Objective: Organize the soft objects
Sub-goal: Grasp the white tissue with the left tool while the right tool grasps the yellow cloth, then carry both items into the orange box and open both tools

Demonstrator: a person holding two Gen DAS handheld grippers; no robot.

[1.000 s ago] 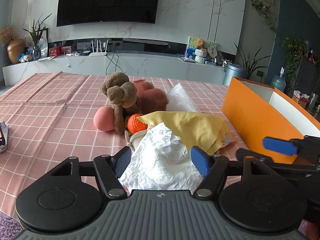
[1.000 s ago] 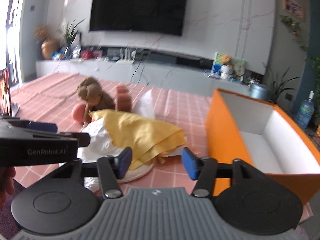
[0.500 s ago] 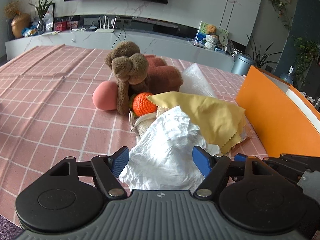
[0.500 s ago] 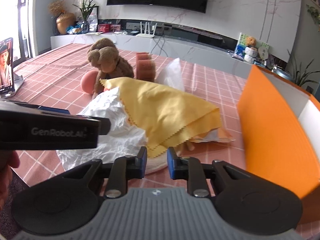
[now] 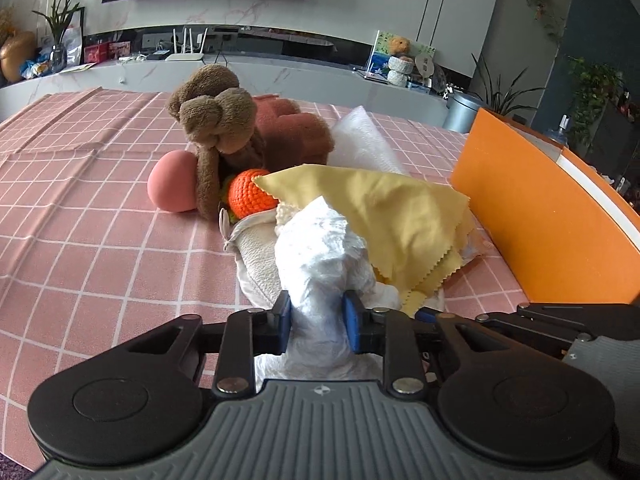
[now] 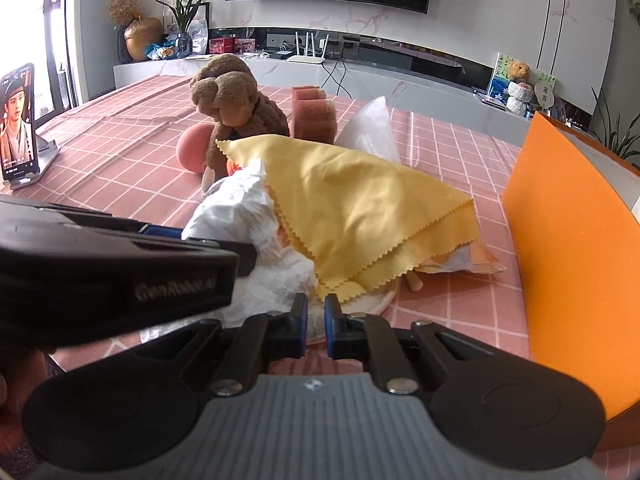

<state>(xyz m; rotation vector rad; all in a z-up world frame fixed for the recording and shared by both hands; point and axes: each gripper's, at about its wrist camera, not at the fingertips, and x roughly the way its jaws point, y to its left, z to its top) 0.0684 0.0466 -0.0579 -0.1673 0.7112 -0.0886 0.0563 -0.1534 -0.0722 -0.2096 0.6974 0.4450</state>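
Note:
A pile of soft things lies on the pink checked tablecloth. My left gripper has its jaws closing, and the blue pads press a crumpled white paper from both sides. A folded yellow cloth drapes over the pile. My right gripper is closing too, its jaws nearly together on the cloth's lower corner. Behind sit a brown plush toy, a pink ball, an orange crochet ball and a cream pad.
An orange box with a white inside stands open to the right of the pile. A rust-brown sponge and a clear plastic bag lie behind the cloth. A phone on a stand is at the far left.
The left jaws went from wide open to closed on the white paper. The right jaws narrowed onto the yellow cloth's corner. Both grippers came down closer to the pile.

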